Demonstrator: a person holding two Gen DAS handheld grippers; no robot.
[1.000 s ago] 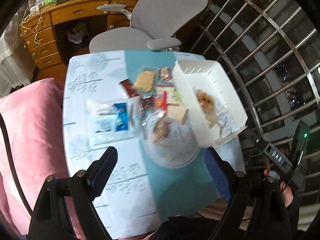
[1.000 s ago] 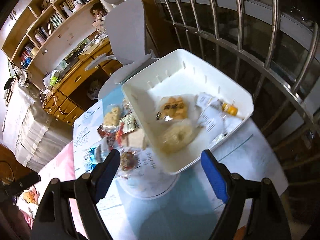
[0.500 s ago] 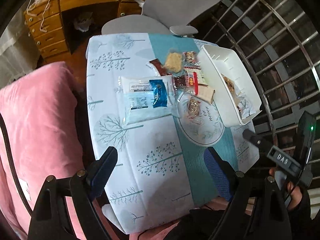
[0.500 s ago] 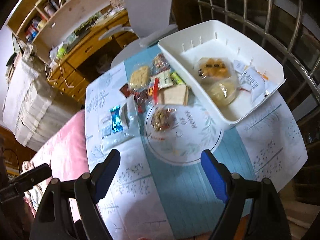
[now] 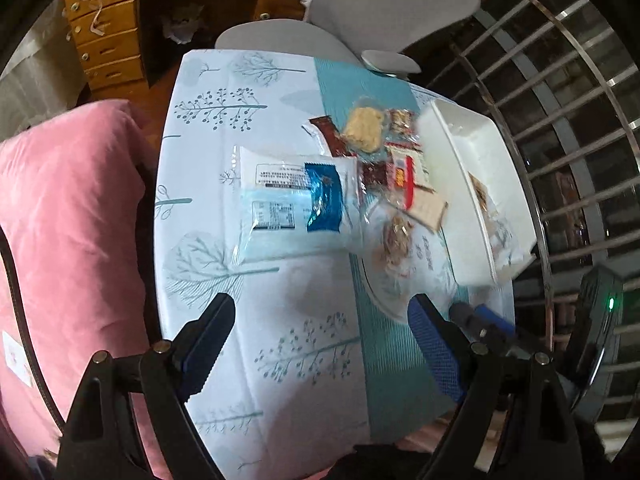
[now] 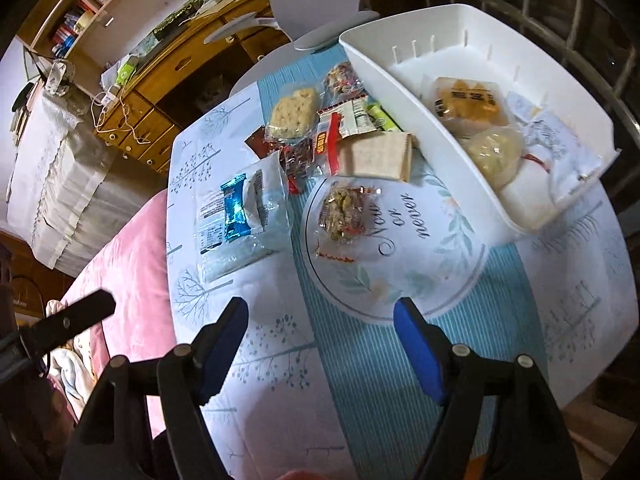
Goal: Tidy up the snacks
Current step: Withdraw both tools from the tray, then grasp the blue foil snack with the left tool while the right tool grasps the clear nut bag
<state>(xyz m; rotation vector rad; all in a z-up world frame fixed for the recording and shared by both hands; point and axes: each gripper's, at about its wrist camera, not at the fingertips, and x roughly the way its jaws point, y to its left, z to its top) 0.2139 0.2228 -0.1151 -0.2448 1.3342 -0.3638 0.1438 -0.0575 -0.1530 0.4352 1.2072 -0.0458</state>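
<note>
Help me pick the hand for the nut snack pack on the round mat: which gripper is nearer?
Right. The right gripper hangs open just short of the nut snack pack; the left gripper is farther off.

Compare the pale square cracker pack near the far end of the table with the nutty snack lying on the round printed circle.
The cracker pack holds one pale, even, squarish slab; the nutty snack is a lumpy, mottled brown and green cluster. The cracker pack lies among the crowded pile of wrappers on the teal stripe, touching its neighbours; the nutty snack lies apart from the pile, on the printed circle. Both are in clear wrappers, outside the white bin.
</note>
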